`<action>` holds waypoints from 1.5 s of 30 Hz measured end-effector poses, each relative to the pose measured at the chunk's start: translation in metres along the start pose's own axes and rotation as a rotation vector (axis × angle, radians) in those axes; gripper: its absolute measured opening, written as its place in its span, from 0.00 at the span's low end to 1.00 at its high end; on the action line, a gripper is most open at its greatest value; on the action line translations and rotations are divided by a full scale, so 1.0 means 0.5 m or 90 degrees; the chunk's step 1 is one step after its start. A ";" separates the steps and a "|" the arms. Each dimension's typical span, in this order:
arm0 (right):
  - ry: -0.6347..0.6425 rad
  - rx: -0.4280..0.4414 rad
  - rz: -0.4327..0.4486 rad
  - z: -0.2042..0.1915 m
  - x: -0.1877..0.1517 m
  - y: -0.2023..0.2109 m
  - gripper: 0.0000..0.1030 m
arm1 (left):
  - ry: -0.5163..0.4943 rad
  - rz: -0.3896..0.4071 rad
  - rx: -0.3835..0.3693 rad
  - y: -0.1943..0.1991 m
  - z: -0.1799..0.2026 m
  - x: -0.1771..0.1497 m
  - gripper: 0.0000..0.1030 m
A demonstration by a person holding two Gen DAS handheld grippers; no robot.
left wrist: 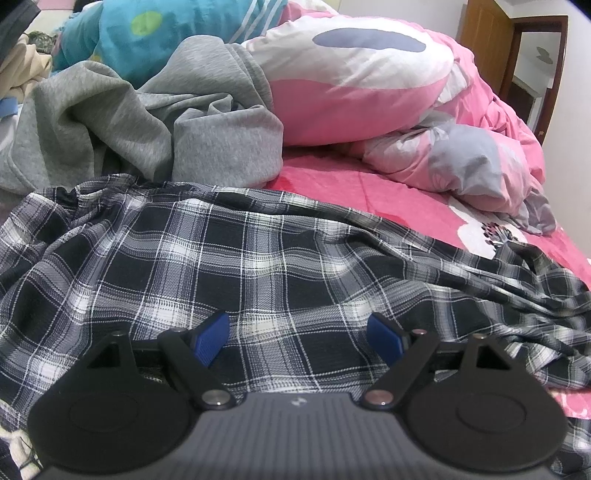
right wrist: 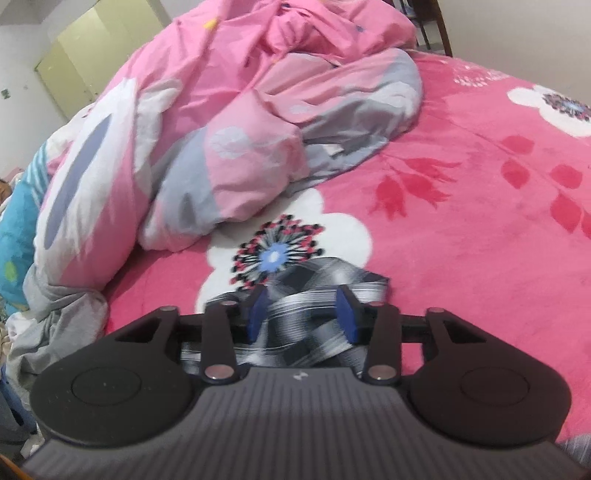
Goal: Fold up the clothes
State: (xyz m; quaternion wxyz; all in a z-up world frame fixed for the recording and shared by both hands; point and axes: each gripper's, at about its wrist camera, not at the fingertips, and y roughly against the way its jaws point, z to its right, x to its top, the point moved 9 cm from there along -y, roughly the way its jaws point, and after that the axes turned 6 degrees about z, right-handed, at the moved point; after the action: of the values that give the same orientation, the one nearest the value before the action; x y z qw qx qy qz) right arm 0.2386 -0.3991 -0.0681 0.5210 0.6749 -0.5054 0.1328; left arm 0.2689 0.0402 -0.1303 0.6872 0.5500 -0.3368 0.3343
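Observation:
A black, grey and white plaid garment lies spread and wrinkled over the pink bed. My left gripper hovers low over its middle, open, with its blue pads wide apart and only flat cloth beneath them. In the right wrist view an end of the same plaid garment lies bunched on the bedspread. My right gripper sits over it with the blue pads partly apart on either side of the cloth. That cloth is blurred by motion and does not look pinched.
A crumpled grey sweatshirt lies just behind the plaid garment. A pink, white and grey duvet is heaped at the back, also the duvet on the left. A teal blanket lies beyond. The pink flowered bedspread stretches to the right.

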 end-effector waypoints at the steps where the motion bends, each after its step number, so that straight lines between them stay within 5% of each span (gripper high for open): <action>1: 0.000 0.000 -0.007 0.010 -0.002 -0.013 0.45 | 0.000 0.000 0.001 0.000 0.000 0.000 0.81; 12: -0.004 -0.037 -0.039 0.104 -0.057 -0.165 0.56 | -0.002 -0.001 0.001 -0.001 0.000 0.002 0.82; 15: 0.020 0.005 -0.063 0.065 -0.067 -0.147 0.08 | -0.002 -0.001 0.001 -0.002 0.001 0.002 0.82; 16: 0.027 0.019 -0.071 0.052 -0.070 -0.140 0.08 | -0.003 -0.001 -0.001 -0.002 -0.001 0.002 0.82; 21: 0.096 0.162 -0.038 -0.138 -0.054 -0.061 0.08 | 0.000 -0.001 -0.002 -0.003 -0.001 0.002 0.82; 25: 0.218 0.272 -0.067 -0.317 -0.102 -0.029 0.12 | 0.001 0.000 -0.003 -0.002 -0.001 0.002 0.82; 30: 0.290 0.366 -0.046 -0.406 -0.117 0.020 0.35 | 0.003 0.000 -0.003 -0.001 -0.001 0.001 0.82; 32: 0.266 0.351 -0.014 -0.379 -0.087 0.029 0.46 | 0.002 0.000 -0.001 -0.001 0.001 0.000 0.82; 37: 0.200 0.186 -0.017 -0.219 -0.049 -0.032 0.54 | 0.002 0.001 0.000 -0.001 0.002 -0.002 0.82; 45: -0.172 0.134 -0.122 -0.047 -0.123 -0.103 0.56 | 0.002 0.001 0.002 -0.002 0.002 -0.004 0.82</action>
State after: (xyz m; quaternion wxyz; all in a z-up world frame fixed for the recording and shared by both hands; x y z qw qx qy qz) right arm 0.2608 -0.3487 -0.1310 0.3852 0.7825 -0.4873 0.0430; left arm 0.2687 0.0386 -0.1326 0.6868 0.5500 -0.3359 0.3361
